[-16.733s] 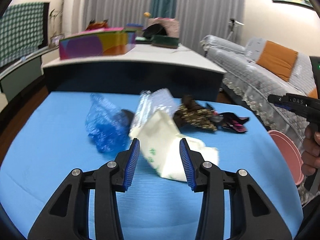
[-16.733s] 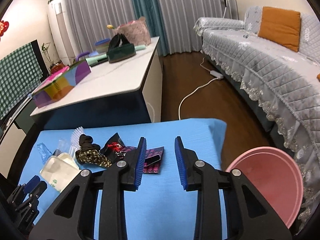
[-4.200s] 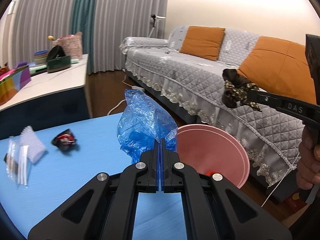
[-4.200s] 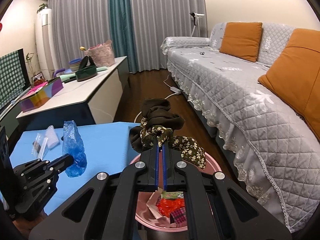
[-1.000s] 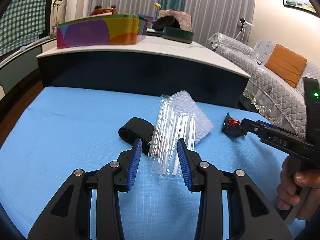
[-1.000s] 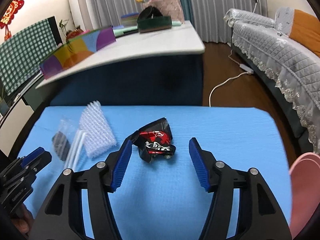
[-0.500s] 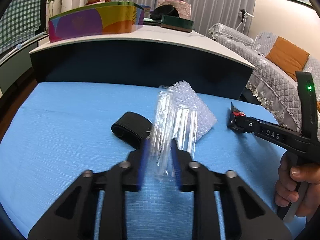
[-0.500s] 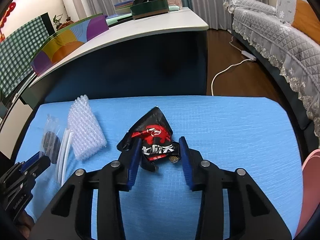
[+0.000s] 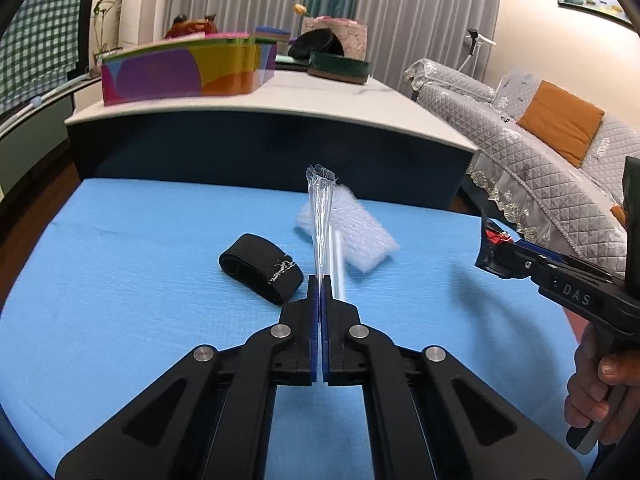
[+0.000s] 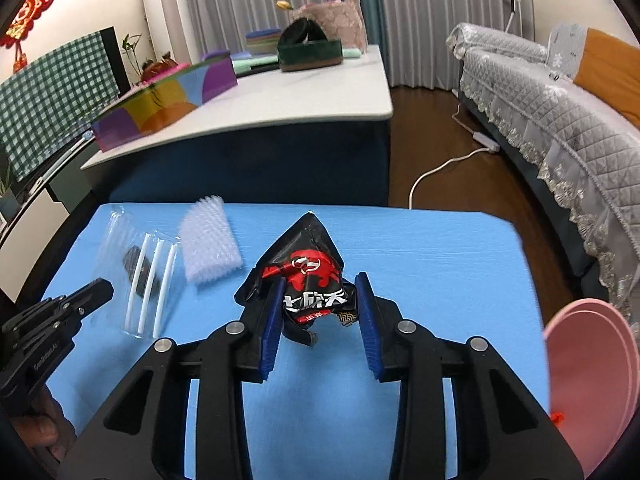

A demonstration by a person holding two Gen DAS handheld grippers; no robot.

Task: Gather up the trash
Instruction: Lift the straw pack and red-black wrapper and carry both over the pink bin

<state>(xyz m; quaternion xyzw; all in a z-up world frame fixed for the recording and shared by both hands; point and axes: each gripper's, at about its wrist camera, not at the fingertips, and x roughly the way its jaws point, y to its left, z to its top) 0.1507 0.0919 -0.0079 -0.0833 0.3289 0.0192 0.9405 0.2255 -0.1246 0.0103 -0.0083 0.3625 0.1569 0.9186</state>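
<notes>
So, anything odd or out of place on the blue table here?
Mostly expected clutter. The black band stands out: white frayed threads show on its edge, and it looks more like an accessory than trash. The wrapper sits crumpled between the right gripper's fingers.

Clear bag (image 9: 321, 216) upright, black-red wrapper (image 10: 310, 280) crumpled.

Colourful box (image 9: 188, 70) at left end of white counter (image 9: 320, 100), green box (image 9: 340, 68) further back; sofa (image 10: 560, 120) w/ orange cushion (image 9: 560, 128) on right.
</notes>
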